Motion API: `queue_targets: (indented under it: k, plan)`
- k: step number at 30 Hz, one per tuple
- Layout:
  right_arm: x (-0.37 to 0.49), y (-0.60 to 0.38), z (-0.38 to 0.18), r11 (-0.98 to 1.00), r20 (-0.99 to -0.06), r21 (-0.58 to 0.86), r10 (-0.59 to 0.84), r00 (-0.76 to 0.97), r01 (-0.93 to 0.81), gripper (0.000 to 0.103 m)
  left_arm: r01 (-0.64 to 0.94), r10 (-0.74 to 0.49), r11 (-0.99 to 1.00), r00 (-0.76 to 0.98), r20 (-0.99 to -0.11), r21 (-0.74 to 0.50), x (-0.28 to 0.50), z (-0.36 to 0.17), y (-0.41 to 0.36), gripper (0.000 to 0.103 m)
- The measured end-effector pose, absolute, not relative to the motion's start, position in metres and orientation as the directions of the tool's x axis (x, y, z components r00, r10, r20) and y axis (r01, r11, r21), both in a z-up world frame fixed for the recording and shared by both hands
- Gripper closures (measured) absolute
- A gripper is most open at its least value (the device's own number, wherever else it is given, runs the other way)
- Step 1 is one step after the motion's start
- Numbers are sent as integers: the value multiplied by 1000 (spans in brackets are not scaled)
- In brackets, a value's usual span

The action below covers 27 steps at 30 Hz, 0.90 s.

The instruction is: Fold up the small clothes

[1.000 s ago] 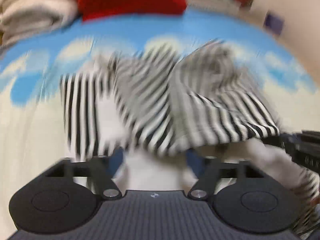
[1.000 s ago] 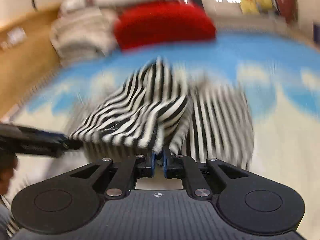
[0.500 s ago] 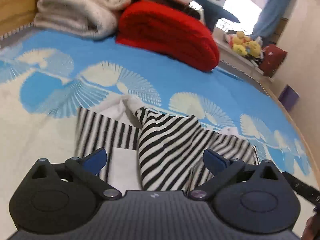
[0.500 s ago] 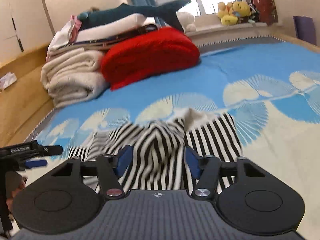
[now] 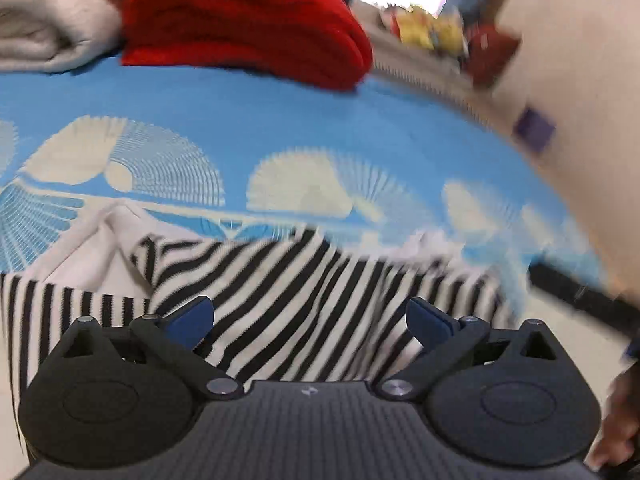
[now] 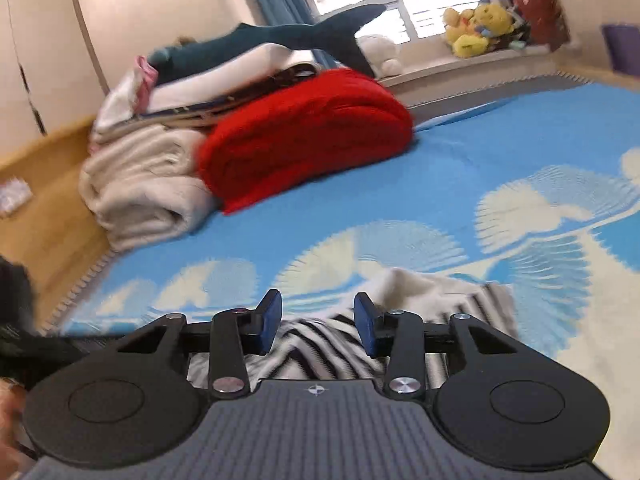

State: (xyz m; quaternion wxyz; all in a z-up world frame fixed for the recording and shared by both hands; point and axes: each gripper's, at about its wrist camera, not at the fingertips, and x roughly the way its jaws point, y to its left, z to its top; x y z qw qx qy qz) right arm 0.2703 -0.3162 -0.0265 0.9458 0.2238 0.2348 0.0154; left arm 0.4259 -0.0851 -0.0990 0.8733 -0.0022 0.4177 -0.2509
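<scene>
Where the left wrist camera looks down, the left hand-held gripper is spread to its widest, blue fingertips apart and gripping nothing. Item: striped garment, black and white, lying rumpled on the bed directly below and between the spread fingers, its white inner side turned up at the left. Item: bed cover, blue with cream fan shapes. Item: red blanket, rolled, at the far end of the bed; beside it to the left a cream blanket. Item: a dark blurred bar at the right edge, with part of a person's hand beneath it.

Right wrist view: right hand-held gripper, jaws part-way apart and closing, nothing pinched between the blue pads; the striped garment lies on the bed beneath and beyond them, not touched by either pad. Item: red blanket against the cream blanket, folded bedding stacked on top. Item: plush shark above the stack. Item: yellow plush toys on the window sill.
</scene>
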Motion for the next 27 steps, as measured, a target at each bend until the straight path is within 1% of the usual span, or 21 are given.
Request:
queue_targets:
  k: [1, 2, 3, 4, 5, 6, 7, 8, 9, 10, 11, 13, 14, 15, 16, 18, 19, 21, 22, 24, 27]
  plan:
    - [274, -312, -31, 905, -436, 422, 153, 887, 51, 64, 450, -407, 878, 524, -748, -163, 427, -110, -92, 1]
    - [279, -304, -39, 924, -446, 382, 164, 880, 22, 65, 461, -370, 881, 526, -766, -109, 429, -124, -98, 1]
    - [283, -296, -47, 946, -479, 323, 156, 864, 8, 69, 462, -341, 884, 532, -775, -72, 429, -134, -101, 1]
    - [289, -285, -61, 972, -551, 233, 126, 825, 7, 73, 456, -311, 889, 545, -778, -36, 429, -143, -102, 1]
    - [295, -274, -78, 992, -641, 127, 78, 764, 5, 74, 455, -291, 891, 570, -769, 0, 427, -149, -103, 1]
    - [297, -266, -97, 1000, -709, 26, 18, 705, 1, 74, 462, -291, 887, 586, -756, 17, 424, -152, -102, 0]
    - [287, -259, -106, 998, -661, -49, -11, 750, -28, 73, 467, -294, 884, 595, -748, 24, 422, -152, -101, 0]
    - [281, -250, -108, 990, -633, -125, -25, 773, -71, 74, 471, -298, 882, 592, -749, 22, 421, -151, -100, 0]
    - [278, -244, -105, 978, -626, -186, -41, 778, -98, 72, 472, -300, 881, 585, -753, 16, 421, -149, -98, 0]
    - [276, -242, -98, 978, -622, -187, -44, 781, -94, 68, 469, -301, 883, 582, -755, 10, 420, -146, -94, 0]
    - [275, -243, -90, 986, -624, -151, -37, 781, -74, 65, 461, -301, 887, 583, -755, 2, 418, -141, -89, 0]
    - [268, -246, -74, 995, -624, -72, 11, 782, -71, 54, 443, -308, 896, 589, -747, -20, 413, -131, -77, 0]
    - [264, -245, -69, 995, -621, -60, 26, 784, -81, 51, 432, -305, 902, 594, -744, -25, 410, -129, -70, 0]
    - [261, -243, -69, 993, -628, -67, 31, 778, -93, 42, 415, -286, 910, 598, -749, -16, 406, -127, -65, 0]
    - [261, -238, -73, 990, -656, -89, 22, 755, -106, 36, 400, -256, 917, 597, -760, 5, 403, -128, -62, 0]
    - [262, -230, -95, 989, -715, -122, -30, 698, -83, 35, 365, -171, 929, 584, -793, 69, 394, -130, -56, 0]
    - [259, -230, -99, 992, -711, -109, -38, 702, -56, 35, 353, -144, 932, 581, -801, 88, 387, -127, -53, 0]
    - [255, -230, -84, 996, -720, -93, -66, 691, -2, 35, 343, -144, 936, 586, -797, 83, 362, -112, -40, 1]
    - [246, -230, -69, 997, -709, -71, -67, 702, 23, 34, 335, -147, 939, 589, -794, 75, 348, -104, -34, 1]
    - [215, -234, -38, 998, -652, -1, -42, 757, 55, 31, 307, -141, 950, 592, -794, 60, 315, -85, -21, 0]
    - [148, -234, 2, 994, -603, 72, -20, 798, 79, 27, 258, -118, 965, 587, -801, 47, 258, -59, -4, 0]
